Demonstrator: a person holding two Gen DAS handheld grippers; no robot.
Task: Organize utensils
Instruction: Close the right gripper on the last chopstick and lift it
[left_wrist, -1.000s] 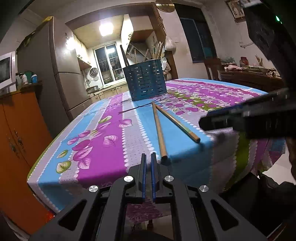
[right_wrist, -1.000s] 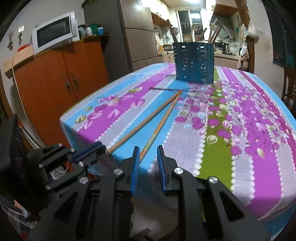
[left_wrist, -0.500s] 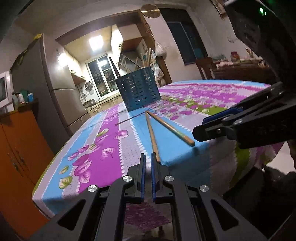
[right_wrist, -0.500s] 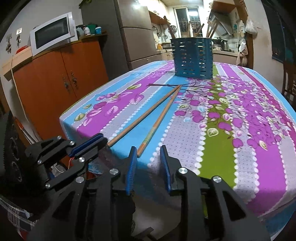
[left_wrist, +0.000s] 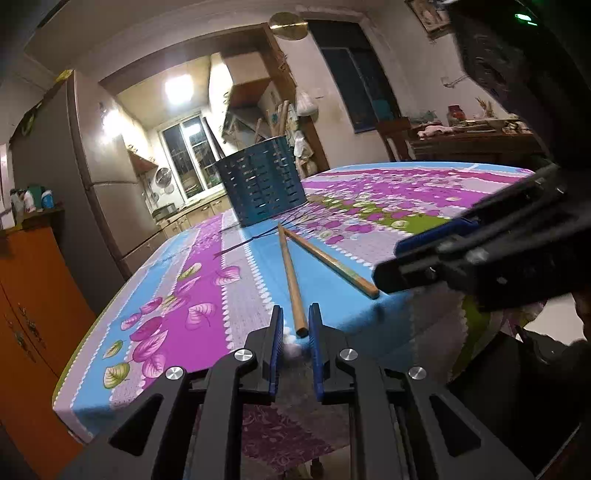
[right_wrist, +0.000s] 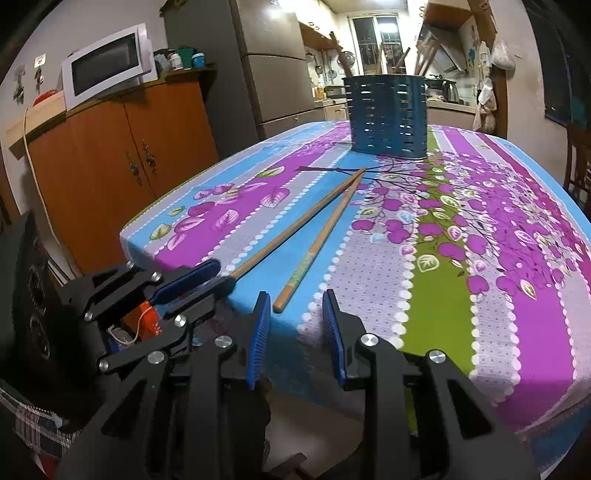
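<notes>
Two long wooden chopsticks lie in a V on the flowered tablecloth (left_wrist: 177, 295), tips meeting near a blue slotted utensil holder (left_wrist: 262, 184) that has several utensils in it. My left gripper (left_wrist: 295, 317) is open, its jaws either side of the near end of the left chopstick (left_wrist: 291, 280). My right gripper (right_wrist: 295, 306) is open just before the near end of the right chopstick (right_wrist: 317, 243). The left chopstick (right_wrist: 295, 225), the holder (right_wrist: 388, 114) and the left gripper (right_wrist: 207, 277) also show in the right wrist view. The right chopstick (left_wrist: 332, 262) and right gripper (left_wrist: 391, 266) show in the left wrist view.
The table's near edge (right_wrist: 295, 354) is right under both grippers. An orange cabinet (right_wrist: 136, 147) with a microwave (right_wrist: 107, 70) stands on the left, with a fridge (right_wrist: 269, 66) behind it. A wooden side table (left_wrist: 476, 144) stands at the far right.
Both grippers have moved in to the table's edge. The left gripper has opened from shut and now brackets the left chopstick's end. The right gripper has opened wider.
</notes>
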